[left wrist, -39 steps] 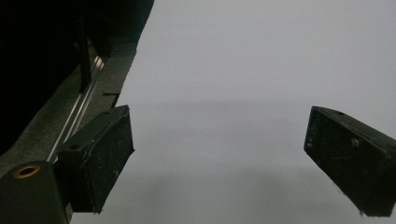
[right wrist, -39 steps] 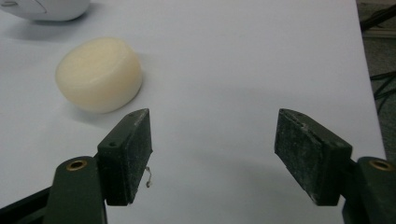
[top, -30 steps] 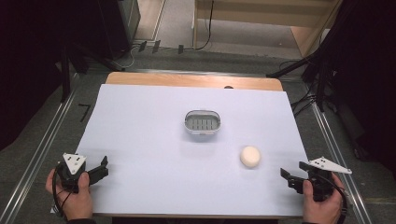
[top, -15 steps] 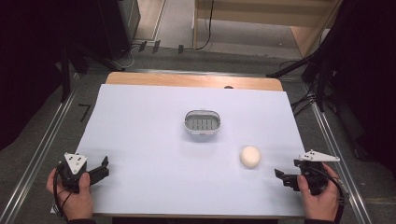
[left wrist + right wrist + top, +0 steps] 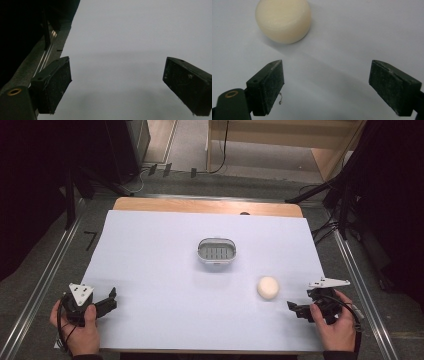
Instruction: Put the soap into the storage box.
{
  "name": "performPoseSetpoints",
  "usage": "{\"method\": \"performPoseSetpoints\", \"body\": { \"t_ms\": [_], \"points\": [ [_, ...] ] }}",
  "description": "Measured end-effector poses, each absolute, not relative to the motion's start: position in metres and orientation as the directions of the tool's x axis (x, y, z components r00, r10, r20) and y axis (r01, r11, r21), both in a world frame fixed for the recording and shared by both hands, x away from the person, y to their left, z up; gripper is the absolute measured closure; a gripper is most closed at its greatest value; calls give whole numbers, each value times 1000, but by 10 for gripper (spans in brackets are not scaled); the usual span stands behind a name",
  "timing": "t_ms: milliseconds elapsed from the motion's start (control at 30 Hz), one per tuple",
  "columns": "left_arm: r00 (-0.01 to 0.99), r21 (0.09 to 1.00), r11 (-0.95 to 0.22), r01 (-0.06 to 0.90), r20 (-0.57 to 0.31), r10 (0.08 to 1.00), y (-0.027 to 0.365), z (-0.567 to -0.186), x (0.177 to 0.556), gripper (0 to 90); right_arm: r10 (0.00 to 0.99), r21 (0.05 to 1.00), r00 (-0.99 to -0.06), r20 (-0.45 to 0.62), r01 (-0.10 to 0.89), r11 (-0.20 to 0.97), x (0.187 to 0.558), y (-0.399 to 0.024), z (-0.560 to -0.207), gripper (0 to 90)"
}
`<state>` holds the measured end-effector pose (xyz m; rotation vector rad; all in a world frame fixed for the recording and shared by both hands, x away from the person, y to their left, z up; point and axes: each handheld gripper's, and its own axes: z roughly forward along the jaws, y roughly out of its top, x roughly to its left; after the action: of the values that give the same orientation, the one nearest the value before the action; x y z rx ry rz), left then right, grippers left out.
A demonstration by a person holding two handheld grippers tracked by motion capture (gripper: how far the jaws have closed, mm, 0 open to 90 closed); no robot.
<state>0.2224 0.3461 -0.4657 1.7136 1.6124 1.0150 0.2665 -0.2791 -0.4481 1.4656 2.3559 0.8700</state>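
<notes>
High view, right gripper [image 5: 294, 308] jaws spread, aimed left towards round cream soap [image 5: 268, 287], no long axis; left gripper [image 5: 111, 300] jaws spread, empty; oval dish [image 5: 216, 251] lying crosswise

Your right gripper [image 5: 325, 87], jaws wide apart, hangs over white sheet [image 5: 362, 30] w/ cream puck [image 5: 283, 20] ahead-left.

The high view looks forward and down from above the person's side, taking in the whole white table [image 5: 150, 270]. The left gripper view sits low, close over the table's bare left edge. The right gripper view hovers close, facing the cream puck [image 5: 283, 20], which the high view shares [image 5: 268, 287].
</notes>
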Motion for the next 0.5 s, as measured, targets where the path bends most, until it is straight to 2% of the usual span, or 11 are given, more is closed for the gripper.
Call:
{"method": "performPoseSetpoints", "body": {
  "t_ms": [500],
  "points": [
    [-17, 818, -107, 565, 141, 990, 346, -466, 224, 88, 847, 560, -523, 94, 731, 389, 277, -260, -448, 133]
  ]
}}
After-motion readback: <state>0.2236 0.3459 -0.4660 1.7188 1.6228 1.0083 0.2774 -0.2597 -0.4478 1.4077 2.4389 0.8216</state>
